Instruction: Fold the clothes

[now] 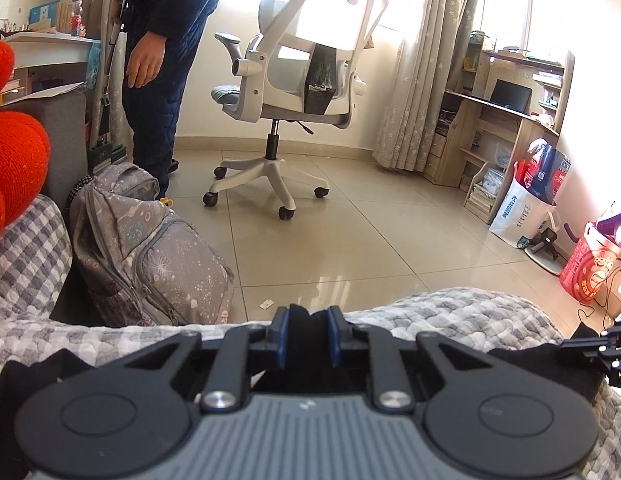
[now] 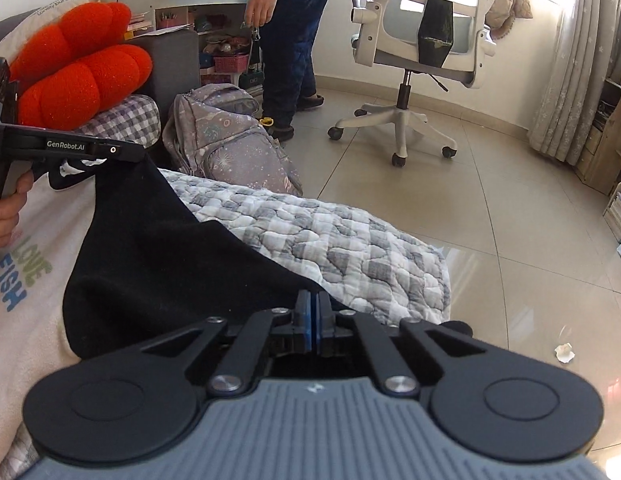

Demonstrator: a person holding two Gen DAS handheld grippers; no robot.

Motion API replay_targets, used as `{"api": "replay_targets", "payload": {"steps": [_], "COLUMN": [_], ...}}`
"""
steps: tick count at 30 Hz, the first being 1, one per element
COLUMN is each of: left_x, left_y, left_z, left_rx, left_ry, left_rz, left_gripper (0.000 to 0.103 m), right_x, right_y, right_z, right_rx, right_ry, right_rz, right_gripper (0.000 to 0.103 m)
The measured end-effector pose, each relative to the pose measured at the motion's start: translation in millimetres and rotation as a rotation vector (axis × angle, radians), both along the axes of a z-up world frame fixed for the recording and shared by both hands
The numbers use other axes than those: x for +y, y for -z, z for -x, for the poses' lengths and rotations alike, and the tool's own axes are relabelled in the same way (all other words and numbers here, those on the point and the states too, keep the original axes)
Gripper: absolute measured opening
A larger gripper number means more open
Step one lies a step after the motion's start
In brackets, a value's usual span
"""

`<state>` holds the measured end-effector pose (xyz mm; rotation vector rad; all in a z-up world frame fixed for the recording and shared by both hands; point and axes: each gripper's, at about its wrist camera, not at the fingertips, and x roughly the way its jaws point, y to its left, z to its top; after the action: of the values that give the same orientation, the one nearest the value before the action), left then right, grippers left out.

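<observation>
**Black cloth pinched at two points**

Left hand-held gripper (image 1: 308,330) and right hand-held gripper (image 2: 312,318) each clamp the black cloth (image 2: 158,248), spread over a quilt (image 2: 330,240). Backpack (image 2: 234,144) and chair (image 2: 414,60) stand beyond. Readable: "GenRobot.AI", "LOVE FISH".

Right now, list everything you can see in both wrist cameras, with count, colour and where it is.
Black garment: one, black, spread over the bed, pinched at two edges.
White garment: one, cream with printed letters, under the black one.
Quilt: one, grey and white check, covering the bed.
Cushion: one, orange-red, at the bed's head.
Backpack: one, grey with a pattern, on the floor beside the bed.
Office chair: one, white, on the tiled floor.
Wooden desk: one, light wood, by the curtain.
Bystander: one, dark blue clothes, standing near the backpack.
Left gripper: black, shut on the black garment.
Right gripper: black, shut on the black garment.
</observation>
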<state>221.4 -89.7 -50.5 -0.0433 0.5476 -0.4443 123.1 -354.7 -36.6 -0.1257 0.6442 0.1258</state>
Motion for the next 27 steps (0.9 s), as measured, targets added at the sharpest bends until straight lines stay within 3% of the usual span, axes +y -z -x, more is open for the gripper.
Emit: {"api": "replay_targets", "payload": {"steps": [4,12,14,15,17,21,27], "left_x": [-1.6,-21.5,-23.5,-24.6,-26.5,-32.9,-55.7], "left_y": [-1.6,10.8,7.7,6.2,2.4,-14.2,-28.0], "left_z": [1.8,-11.3,-8.3,-6.8,-2.7,17.4,55.3], "left_rx": [-0.061,0.008,0.009,0.009,0.004,-0.050,-0.094], "left_ry": [-0.044,-0.059,-0.049,-0.044,-0.032,0.043,0.243], "left_rz": [-0.003,-0.138,-0.160,-0.170,-0.190,-0.193,-0.184], "left_gripper": [0.019,0.023,0.027,0.032,0.036,0.043,0.044], "right_x": [1.3,11.6,10.7,7.6,-0.2,-26.3,-65.1], "right_y": [-8.9,18.0,17.7,14.3,5.7,-10.0,-11.7], "right_z": [-2.5,-45.9,-46.0,-45.3,-42.0,-23.1,9.7], "right_rx": [-0.072,0.023,0.024,0.031,0.036,0.010,0.039], "right_ry": [0.052,0.094,0.100,0.105,0.111,0.162,0.249], "right_rz": [0.009,0.029,0.017,-0.003,-0.041,-0.093,-0.194], "right_gripper": [0.001,0.002,0.004,0.012,0.018,0.031,0.031]}}
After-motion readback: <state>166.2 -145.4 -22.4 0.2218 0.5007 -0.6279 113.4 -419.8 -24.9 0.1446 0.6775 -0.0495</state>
